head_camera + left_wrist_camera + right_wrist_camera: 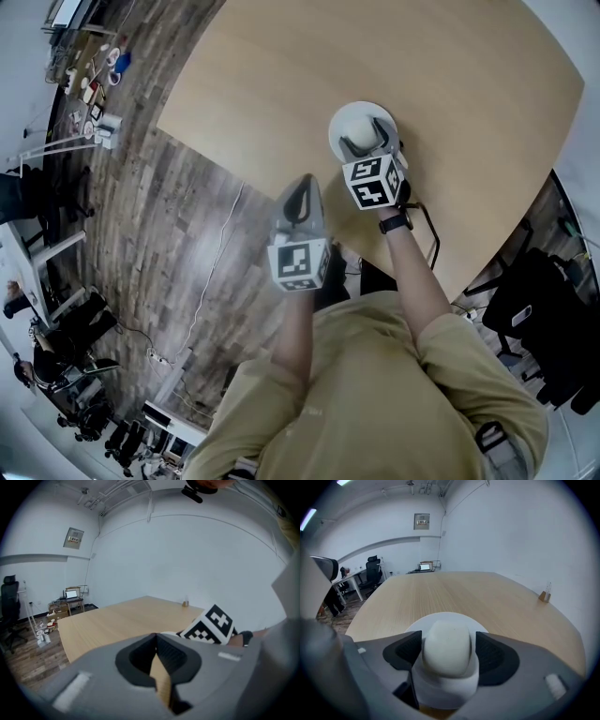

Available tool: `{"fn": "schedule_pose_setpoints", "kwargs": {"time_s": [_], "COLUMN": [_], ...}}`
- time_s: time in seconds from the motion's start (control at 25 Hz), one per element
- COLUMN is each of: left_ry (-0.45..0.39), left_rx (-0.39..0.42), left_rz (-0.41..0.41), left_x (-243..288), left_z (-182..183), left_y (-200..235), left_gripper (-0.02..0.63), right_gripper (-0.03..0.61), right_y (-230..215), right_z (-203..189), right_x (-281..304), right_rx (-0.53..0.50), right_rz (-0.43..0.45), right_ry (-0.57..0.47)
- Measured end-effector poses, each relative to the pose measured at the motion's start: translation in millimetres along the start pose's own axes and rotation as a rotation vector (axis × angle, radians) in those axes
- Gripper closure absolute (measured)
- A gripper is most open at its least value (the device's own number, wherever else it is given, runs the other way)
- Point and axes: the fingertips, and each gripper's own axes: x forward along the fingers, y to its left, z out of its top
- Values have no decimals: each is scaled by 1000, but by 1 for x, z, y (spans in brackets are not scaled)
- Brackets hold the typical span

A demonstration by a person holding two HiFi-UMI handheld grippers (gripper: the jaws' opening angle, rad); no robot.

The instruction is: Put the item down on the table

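The right gripper point(366, 139) grips the white item point(446, 649), half hiding the plate point(443, 617).

Right gripper point(364, 141) clamps the white item point(446, 644); left gripper point(298, 202) is closed, empty.

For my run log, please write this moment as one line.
right gripper shut on white item | over white plate, contact unclear | left gripper shut, empty

Round white plate point(349, 120): nearer part covered by right gripper point(364, 141) and pale rounded item point(359, 132). Small brown object point(543, 596) at worktop's far edge: too small to be identified.
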Motion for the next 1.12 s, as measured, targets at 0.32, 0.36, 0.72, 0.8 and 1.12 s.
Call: {"fn": "schedule_pose_setpoints", "kwargs": {"time_s": [0.32, 0.36, 0.72, 0.8, 1.12], "left_ry": [-89, -96, -219, -277, -430], "left_rx": [19, 28, 97, 120, 200], "left_rz": [-13, -15, -106, -135, -197], "left_x": [-31, -36, -87, -105, -178], "left_z": [32, 34, 89, 113, 180], "left_y": [5, 5, -14, -24, -50], "left_gripper": [611, 611, 611, 612, 611], "right_gripper": [174, 194, 376, 417, 494], "right_y": [-2, -1, 15, 22, 49], "right_z": [26, 26, 55, 70, 127], "right_x": [-61, -75, -211, -241, -358], "right_rx": [58, 86, 259, 255, 207], "right_rz": [-25, -27, -58, -71, -121], "right_ry": [-109, -133, -383, -443, -667]}}
